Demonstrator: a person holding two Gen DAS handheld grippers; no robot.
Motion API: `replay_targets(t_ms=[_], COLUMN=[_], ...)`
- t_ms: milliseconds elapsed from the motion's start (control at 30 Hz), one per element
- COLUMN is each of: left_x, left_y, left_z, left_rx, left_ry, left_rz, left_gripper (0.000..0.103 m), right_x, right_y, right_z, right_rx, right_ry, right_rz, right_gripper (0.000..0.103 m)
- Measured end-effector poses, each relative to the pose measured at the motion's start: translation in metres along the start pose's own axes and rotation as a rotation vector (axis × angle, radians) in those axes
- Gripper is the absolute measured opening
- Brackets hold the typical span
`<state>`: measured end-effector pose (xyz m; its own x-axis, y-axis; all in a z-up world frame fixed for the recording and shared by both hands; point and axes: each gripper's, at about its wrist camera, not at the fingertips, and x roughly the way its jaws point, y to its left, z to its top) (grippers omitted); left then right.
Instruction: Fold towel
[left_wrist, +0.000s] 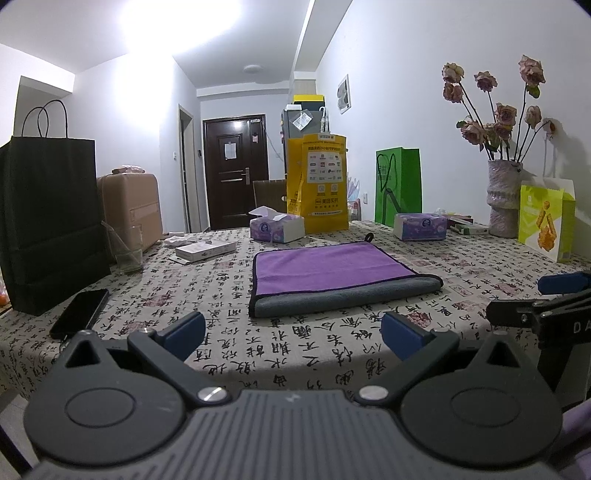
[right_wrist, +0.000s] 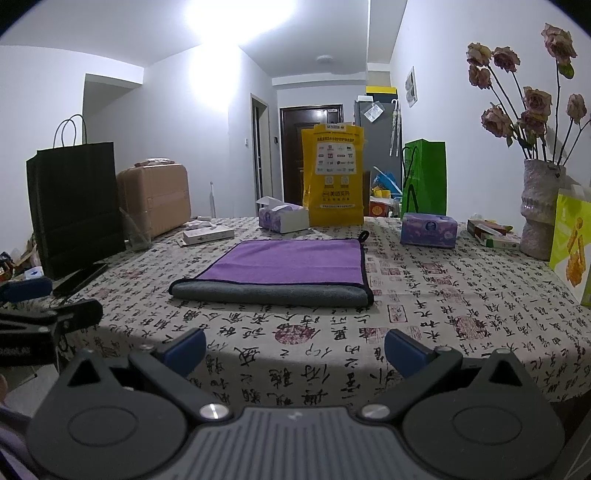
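Both tools are hovering at the desk's (left_wrist: 461, 273) near edge, left tool (left_wrist: 293, 334) and right tool (right_wrist: 295, 350) gaping wide, gripping nothing; the purple towel (left_wrist: 328, 271) is lying folded mid-desk, well beyond them.

Calligraphy-print table (left_wrist: 332, 343), folded purple towel (left_wrist: 328, 267), black phone (left_wrist: 79, 314), two tissue packs (left_wrist: 277, 227), vase (left_wrist: 504, 199)

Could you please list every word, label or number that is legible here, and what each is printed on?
"美团买药": yellow bag.
"D A": right claw body, partly cut off.
Tablecloth: calligraphy characters, too distorted to read reliably.
Tissue packs, white box, green bag: print too small or blurred.
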<state>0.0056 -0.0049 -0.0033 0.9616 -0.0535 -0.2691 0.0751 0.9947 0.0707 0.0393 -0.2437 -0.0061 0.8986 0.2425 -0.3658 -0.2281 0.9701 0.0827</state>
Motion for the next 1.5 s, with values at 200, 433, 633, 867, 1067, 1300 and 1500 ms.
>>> replay_targets(t_ms=[200, 433, 633, 867, 1067, 1300, 1500], left_x=[0.000, -0.001, 0.000, 0.003, 0.012, 0.028, 0.049], left_y=[0.000, 0.000, -0.001, -0.001, 0.002, 0.010, 0.018], left_z=[0.000, 0.000, -0.002, -0.002, -0.006, -0.008, -0.005], left_rx=[-0.001, 0.000, -0.002, -0.003, -0.012, -0.018, -0.045], left_ry=[0.003, 0.003, 0.011, 0.020, 0.044, 0.077, 0.101], left_rz=[-0.002, -0.004, -0.005, -0.007, -0.007, -0.018, -0.016], left_gripper=[0.103, 0.103, 0.103, 0.103, 0.103, 0.103, 0.103], right_x=[0.001, 0.002, 0.003, 0.005, 0.014, 0.029, 0.041], right_y=[0.000, -0.001, -0.001, -0.001, -0.002, -0.005, -0.012], right_z=[0.000, 0.000, -0.001, -0.003, -0.007, -0.005, -0.004], right_rx=[0.000, 0.003, 0.003, -0.002, 0.002, 0.016, 0.031], right_ry=[0.003, 0.006, 0.009, 0.015, 0.026, 0.012, -0.010], right_rz=[-0.004, -0.007, -0.008, -0.008, -0.020, -0.023, -0.045], right_gripper=[0.103, 0.103, 0.103, 0.103, 0.103, 0.103, 0.103])
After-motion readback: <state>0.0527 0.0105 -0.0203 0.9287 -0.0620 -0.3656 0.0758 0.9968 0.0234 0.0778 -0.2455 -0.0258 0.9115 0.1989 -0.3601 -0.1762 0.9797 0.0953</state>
